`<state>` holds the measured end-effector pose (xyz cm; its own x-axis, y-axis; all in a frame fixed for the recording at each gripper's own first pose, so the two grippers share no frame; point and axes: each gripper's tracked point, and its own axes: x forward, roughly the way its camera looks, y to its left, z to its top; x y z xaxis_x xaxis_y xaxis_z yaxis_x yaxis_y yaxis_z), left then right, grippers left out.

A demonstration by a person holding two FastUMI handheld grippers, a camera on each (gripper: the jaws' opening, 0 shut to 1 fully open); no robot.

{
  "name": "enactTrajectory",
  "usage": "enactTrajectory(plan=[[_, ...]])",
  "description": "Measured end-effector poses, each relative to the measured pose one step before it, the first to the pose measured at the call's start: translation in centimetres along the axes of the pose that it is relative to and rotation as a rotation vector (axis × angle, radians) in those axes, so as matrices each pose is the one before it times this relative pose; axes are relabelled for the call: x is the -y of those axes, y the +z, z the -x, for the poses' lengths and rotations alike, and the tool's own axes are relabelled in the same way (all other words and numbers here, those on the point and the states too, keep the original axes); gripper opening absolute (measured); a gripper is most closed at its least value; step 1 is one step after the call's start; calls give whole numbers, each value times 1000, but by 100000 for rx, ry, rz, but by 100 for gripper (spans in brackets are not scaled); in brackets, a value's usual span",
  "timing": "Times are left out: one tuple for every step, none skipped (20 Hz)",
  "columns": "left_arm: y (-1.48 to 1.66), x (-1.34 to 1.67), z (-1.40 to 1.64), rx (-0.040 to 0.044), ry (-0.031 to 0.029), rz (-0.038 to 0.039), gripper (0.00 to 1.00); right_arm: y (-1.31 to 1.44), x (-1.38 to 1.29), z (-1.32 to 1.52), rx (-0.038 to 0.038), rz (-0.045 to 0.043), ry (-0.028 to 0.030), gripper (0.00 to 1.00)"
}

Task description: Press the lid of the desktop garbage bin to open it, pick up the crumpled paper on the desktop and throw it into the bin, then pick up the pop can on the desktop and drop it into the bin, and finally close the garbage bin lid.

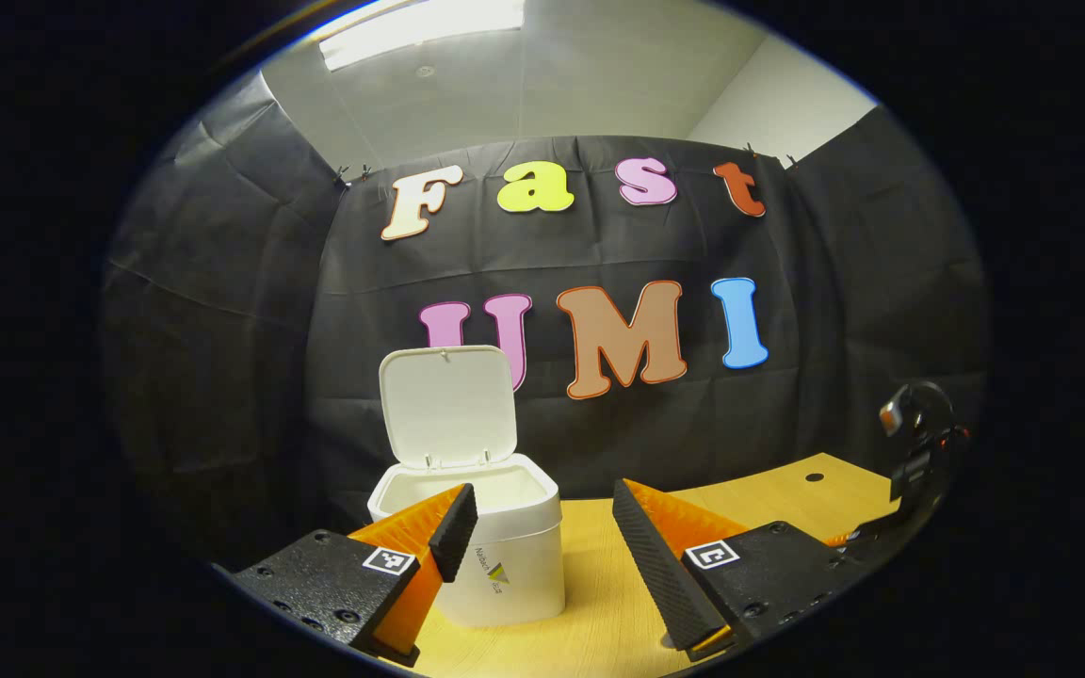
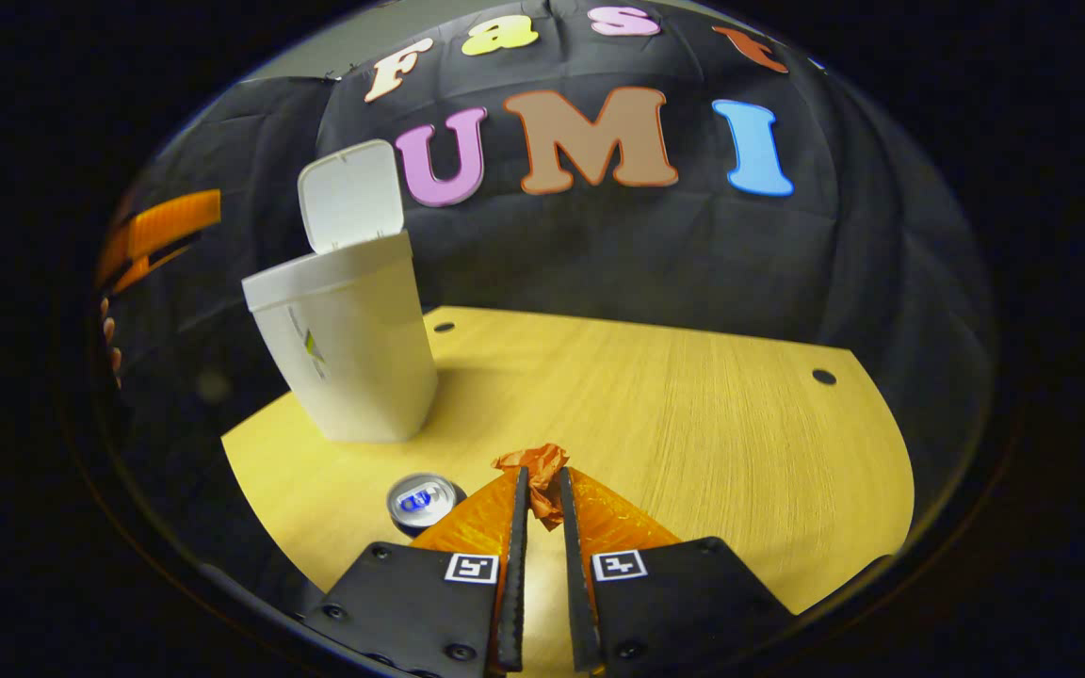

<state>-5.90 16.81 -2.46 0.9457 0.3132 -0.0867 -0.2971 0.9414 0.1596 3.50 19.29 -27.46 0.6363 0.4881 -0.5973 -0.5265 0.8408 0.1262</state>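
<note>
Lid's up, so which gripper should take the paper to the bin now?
Right. The right gripper is already shut on the crumpled paper; the bin stands open. The left gripper is open, holding nothing, near the bin.

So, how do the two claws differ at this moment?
The left claw is open and holds nothing, while the right claw is shut on the crumpled paper. The left claw is raised near the open bin; the right claw is low over the table, beside the pop can.
</note>
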Motion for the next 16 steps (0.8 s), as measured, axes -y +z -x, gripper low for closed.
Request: enactTrajectory(plan=[[-32, -125, -59, -115, 53, 298, 88, 1627, -647, 286, 2850, 735, 1487, 22], [-127, -141, -133, -133, 139, 361, 88, 1533, -515, 238, 3145, 799, 986, 22], [-201, -111, -66, -362, 30, 327, 94, 1540, -500, 22, 2604, 640, 758, 22], [-165, -270, -120, -282, 116, 264, 94, 1633, -547, 351, 2187, 417, 954, 22], [-36, -258, -44, -162, 122, 216, 88, 1346, -456, -13, 2559, 305, 599, 22], [-105, -452, -147, 92, 405, 141, 88, 1209, -608, -110, 2070, 331, 718, 22], [99, -467, -148, 230, 407, 105, 88, 1062, -426, -156, 2050, 273, 695, 22], [-125, -478, -66, 275, 587, -19, 88, 1057, -534, -149, 1827, 333, 853, 19], [41, -573, -194, 148, 557, -53, 88, 1079, -487, -345, 1521, 497, 489, 22], [-200, -561, -144, -37, 475, -78, 88, 690, -432, -389, 1410, 401, 410, 22], [-151, -550, -132, -129, 474, 68, 88, 842, -439, -449, 1151, 522, 360, 22], [-182, -581, -213, -174, 415, 116, 88, 876, -613, -445, 1622, 164, 631, 22], [-72, -575, -138, -166, 481, 42, 88, 754, -659, -450, 1214, 360, 823, 22], [-249, -624, -114, -317, 438, 66, 88, 711, -693, -450, 1377, 523, 692, 22], [-181, -686, -88, -265, 551, 99, 88, 728, -629, -509, 1285, 816, 874, 22], [-253, -701, -85, -282, 641, 63, 88, 690, -702, -632, 1679, 1233, 969, 22]])
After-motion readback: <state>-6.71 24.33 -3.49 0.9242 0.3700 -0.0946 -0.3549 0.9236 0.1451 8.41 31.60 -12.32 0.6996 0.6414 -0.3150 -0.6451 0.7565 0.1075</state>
